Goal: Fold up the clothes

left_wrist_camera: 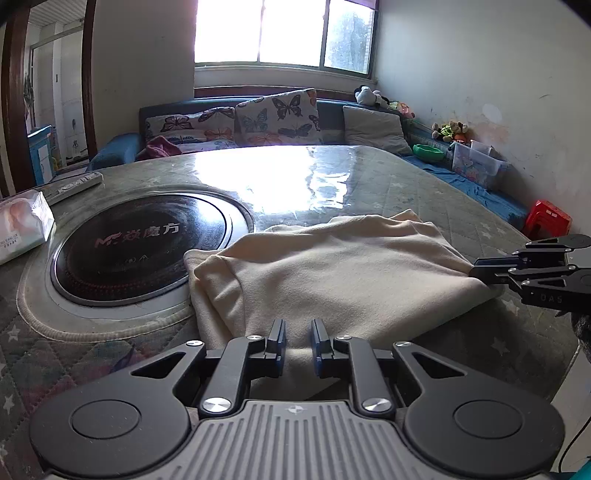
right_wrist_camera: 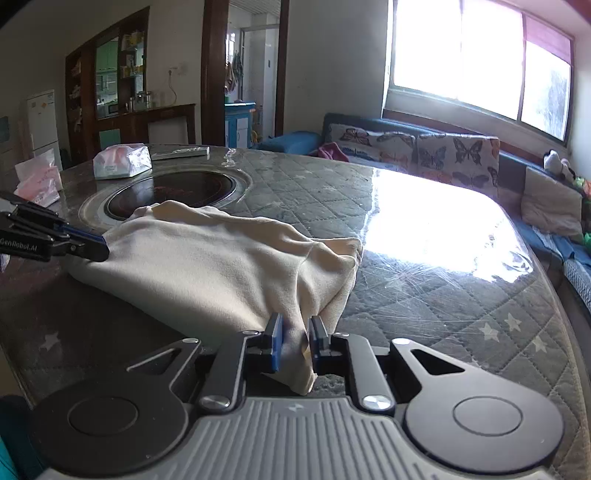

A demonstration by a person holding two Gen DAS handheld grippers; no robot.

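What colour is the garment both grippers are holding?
Plain cream, no pattern. The garment shows best in the right wrist view.

Cream fleece garment (left_wrist_camera: 332,273), partly folded into a rumpled bundle, lying on quilted table w/ far edge touching black round hob; near edge & one corner lifted, bunched into narrow pinched folds.

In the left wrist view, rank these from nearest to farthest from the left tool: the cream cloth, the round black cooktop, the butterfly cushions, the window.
1. cream cloth, right at the left tool, pinched between its fingers
2. round black cooktop, set into the table ahead, left
3. butterfly cushions, on the sofa beyond the table
4. window, above the sofa
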